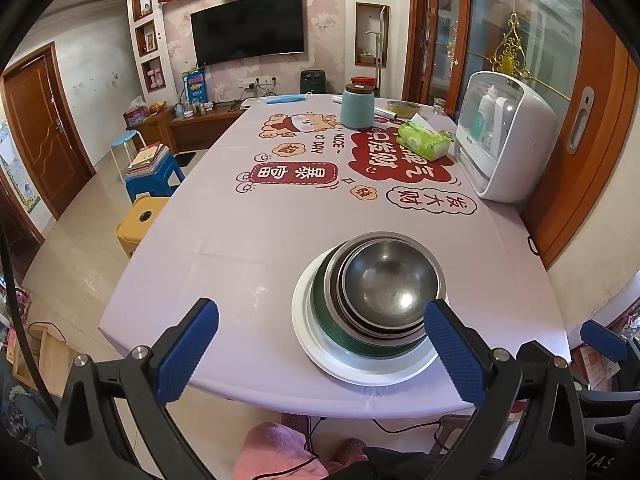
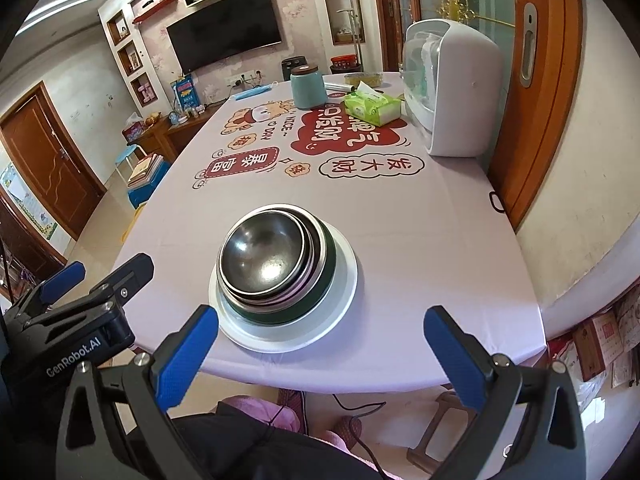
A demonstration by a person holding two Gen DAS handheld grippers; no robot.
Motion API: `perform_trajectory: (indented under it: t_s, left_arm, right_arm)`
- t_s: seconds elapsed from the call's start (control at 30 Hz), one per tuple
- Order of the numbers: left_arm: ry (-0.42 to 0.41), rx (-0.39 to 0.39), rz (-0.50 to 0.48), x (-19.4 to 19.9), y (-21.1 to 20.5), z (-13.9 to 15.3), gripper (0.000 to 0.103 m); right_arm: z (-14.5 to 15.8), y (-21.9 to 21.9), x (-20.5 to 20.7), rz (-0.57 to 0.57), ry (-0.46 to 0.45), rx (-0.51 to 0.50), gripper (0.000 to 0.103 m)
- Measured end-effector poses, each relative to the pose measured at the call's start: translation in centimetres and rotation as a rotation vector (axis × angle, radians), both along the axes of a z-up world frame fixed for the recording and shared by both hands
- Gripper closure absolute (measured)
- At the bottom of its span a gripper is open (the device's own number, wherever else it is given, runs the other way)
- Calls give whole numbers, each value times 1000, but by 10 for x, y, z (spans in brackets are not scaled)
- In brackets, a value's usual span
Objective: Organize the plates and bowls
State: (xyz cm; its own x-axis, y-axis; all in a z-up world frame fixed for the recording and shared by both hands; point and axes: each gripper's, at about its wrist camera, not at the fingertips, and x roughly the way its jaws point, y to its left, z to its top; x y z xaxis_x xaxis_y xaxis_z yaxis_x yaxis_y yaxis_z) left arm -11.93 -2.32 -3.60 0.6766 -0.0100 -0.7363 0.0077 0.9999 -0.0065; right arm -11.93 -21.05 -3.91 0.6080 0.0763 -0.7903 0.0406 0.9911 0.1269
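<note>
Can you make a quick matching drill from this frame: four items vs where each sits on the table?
Items:
1. white plate
2. teal canister
3. green tissue pack
4. white cabinet appliance

Places:
A. far end, beside the cartoon print
B. near edge, under the nested steel bowls
C. right edge, against the wall side
D. on the red print, between the canister and the appliance

Pairs: 1-B, 2-A, 3-D, 4-C

Both wrist cameras look forward and down from off the near edge of the bench, toward the television. Both views share the nested bowls close ahead, right of centre in the left view, left of centre in the right.
</note>
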Motion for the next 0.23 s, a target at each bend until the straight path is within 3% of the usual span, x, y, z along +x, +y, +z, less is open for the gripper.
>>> perform_trajectory:
  t_s: [0.23]
  left_arm:
    - [0, 5, -12, -8, -7, -4, 1]
  right_arm:
    - [-3, -4, -7, -19, 7, 9, 0]
